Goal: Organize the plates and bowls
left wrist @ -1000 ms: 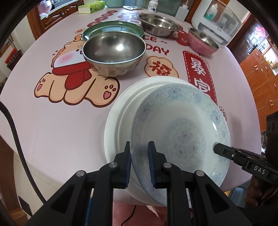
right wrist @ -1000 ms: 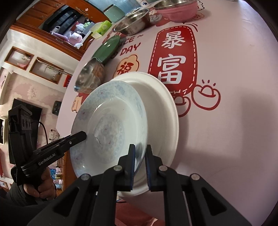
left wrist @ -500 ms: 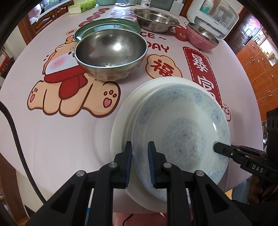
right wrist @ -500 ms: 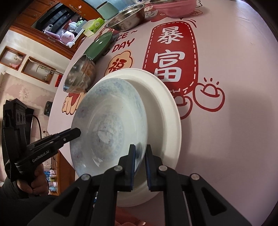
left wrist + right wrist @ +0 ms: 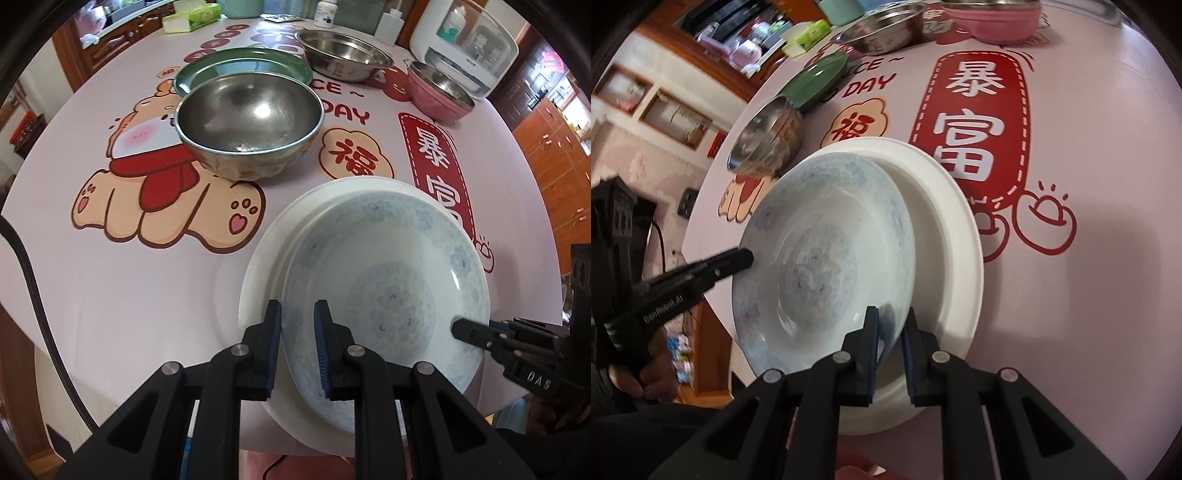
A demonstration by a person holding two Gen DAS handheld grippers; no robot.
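A pale blue patterned plate (image 5: pixel 391 291) rests inside a larger plain white plate (image 5: pixel 266 266) near the table's front edge. My left gripper (image 5: pixel 297 314) is shut on the blue plate's left rim. My right gripper (image 5: pixel 889 321) is shut on its right rim; the blue plate (image 5: pixel 820 258) and the white plate (image 5: pixel 953 229) also show in the right wrist view. Each gripper shows in the other's view, the right one (image 5: pixel 458 328) and the left one (image 5: pixel 746 254).
A steel bowl (image 5: pixel 249 122) stands behind the plates, with a green plate (image 5: pixel 243 66) beyond it. A wide steel bowl (image 5: pixel 343 53) and a pink bowl (image 5: pixel 439 92) are at the back right. A white appliance (image 5: pixel 465 44) stands at the far right. The table edge runs just below the plates.
Both grippers have carried the blue plate forward over the white plate, farther onto the table. The steel bowl looks nearer. Both grips are unchanged.
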